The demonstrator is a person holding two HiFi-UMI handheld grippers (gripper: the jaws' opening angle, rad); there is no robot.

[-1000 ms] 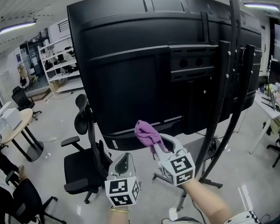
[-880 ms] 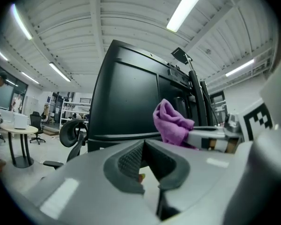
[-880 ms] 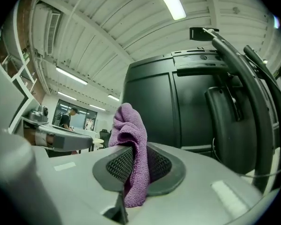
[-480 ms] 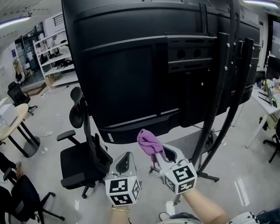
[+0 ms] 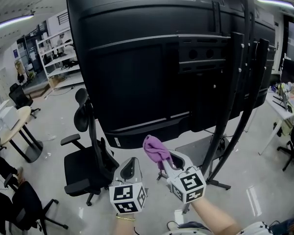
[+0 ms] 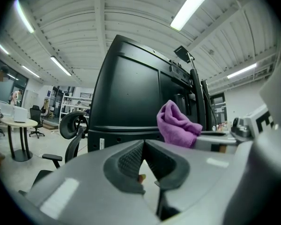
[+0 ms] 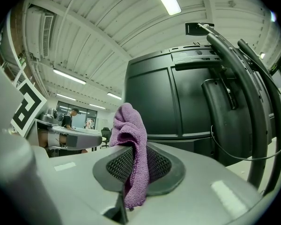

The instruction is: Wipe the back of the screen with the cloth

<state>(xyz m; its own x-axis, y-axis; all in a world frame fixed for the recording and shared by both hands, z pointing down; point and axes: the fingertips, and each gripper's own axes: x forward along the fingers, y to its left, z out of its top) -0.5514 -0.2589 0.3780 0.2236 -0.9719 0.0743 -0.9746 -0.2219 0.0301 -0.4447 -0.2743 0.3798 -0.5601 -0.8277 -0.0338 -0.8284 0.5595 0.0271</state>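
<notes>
The big black back of the screen [image 5: 137,67] fills the upper head view, mounted on a black stand [image 5: 237,97]. My right gripper [image 5: 169,158] is shut on a purple cloth [image 5: 156,149], which bunches above its jaws just below the screen's bottom edge, apart from it. In the right gripper view the cloth [image 7: 131,149] hangs pinched between the jaws, with the screen back [image 7: 178,102] behind. My left gripper [image 5: 131,168] sits left of the right one, shut and holding nothing. The left gripper view shows its closed jaws [image 6: 143,161], the cloth [image 6: 177,125] and the screen [image 6: 131,93].
A black office chair [image 5: 85,160] stands under the screen's left side. A round table [image 5: 12,129] and more chairs are at the far left, shelves [image 5: 59,53] behind. A desk [image 5: 289,109] and another chair sit at the right. The stand's base [image 5: 213,180] rests on the floor.
Both grippers with the cloth have dropped slightly lower in the view compared with one second ago. Since half a second ago almost nothing has shifted.
</notes>
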